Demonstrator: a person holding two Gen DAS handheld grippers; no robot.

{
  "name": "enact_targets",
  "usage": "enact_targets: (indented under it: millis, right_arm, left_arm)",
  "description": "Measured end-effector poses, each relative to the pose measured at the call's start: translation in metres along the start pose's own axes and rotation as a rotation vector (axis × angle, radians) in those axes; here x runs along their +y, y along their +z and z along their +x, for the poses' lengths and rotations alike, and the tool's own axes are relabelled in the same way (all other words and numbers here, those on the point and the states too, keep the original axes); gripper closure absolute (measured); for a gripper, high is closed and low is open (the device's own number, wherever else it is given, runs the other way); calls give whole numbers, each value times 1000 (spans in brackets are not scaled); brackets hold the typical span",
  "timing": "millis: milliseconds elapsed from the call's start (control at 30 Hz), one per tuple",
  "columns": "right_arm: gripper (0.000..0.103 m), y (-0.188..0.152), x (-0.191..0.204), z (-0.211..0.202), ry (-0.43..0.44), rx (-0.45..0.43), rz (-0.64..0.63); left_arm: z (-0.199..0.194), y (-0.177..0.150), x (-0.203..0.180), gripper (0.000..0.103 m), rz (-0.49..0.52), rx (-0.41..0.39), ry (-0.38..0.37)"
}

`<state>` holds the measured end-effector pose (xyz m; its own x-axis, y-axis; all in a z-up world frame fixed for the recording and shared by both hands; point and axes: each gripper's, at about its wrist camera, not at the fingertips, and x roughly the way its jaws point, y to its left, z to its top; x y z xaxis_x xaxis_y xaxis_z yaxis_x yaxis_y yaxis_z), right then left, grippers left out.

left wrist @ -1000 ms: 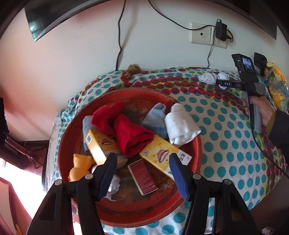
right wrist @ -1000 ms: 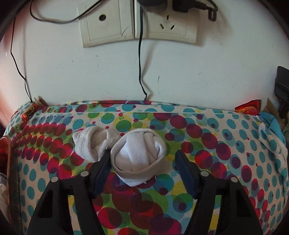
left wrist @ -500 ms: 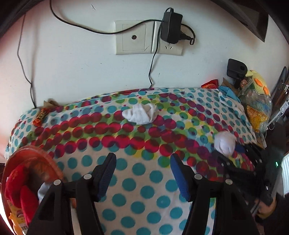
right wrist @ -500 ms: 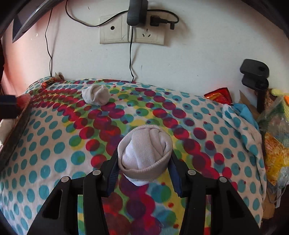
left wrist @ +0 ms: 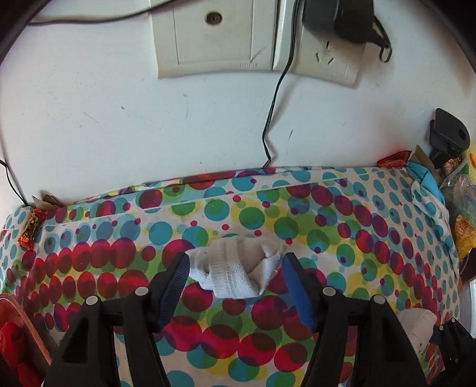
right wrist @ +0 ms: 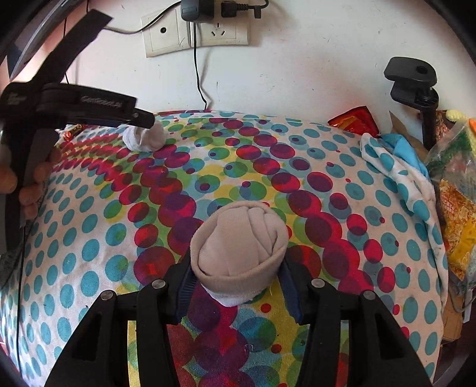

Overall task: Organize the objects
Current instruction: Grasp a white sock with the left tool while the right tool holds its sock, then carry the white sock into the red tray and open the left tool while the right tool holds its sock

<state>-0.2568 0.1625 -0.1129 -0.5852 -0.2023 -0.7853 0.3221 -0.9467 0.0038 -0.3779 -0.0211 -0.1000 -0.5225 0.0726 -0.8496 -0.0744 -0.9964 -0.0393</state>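
A loose white sock bundle (left wrist: 235,272) lies on the polka-dot cloth near the wall. My left gripper (left wrist: 235,268) is open, its fingers on either side of that bundle. In the right wrist view the same bundle (right wrist: 145,138) shows at the far left with the left gripper (right wrist: 148,123) over it. My right gripper (right wrist: 238,268) is shut on a rolled beige-white sock ball (right wrist: 239,253) and holds it above the cloth. That sock ball also shows at the lower right of the left wrist view (left wrist: 416,326).
The red tray's rim (left wrist: 26,324) with red socks sits at the lower left. Wall sockets with a plugged charger (left wrist: 336,18) and a hanging cable are behind. A snack wrapper (left wrist: 31,229), a black clamp (right wrist: 413,80), snack bags (right wrist: 458,193) and a bunched cloth (right wrist: 392,166) line the edges.
My left gripper swung from the red tray to the wall side and now straddles the loose white sock. My right gripper closed on the sock ball and drew it back from the wall.
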Motion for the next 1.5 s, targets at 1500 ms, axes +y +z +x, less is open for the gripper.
enact_targets:
  millis: [1500]
  right_arm:
    - [54, 3, 3, 2, -21, 6, -16]
  left_arm:
    - [-138, -185, -56, 65, 150, -96, 157]
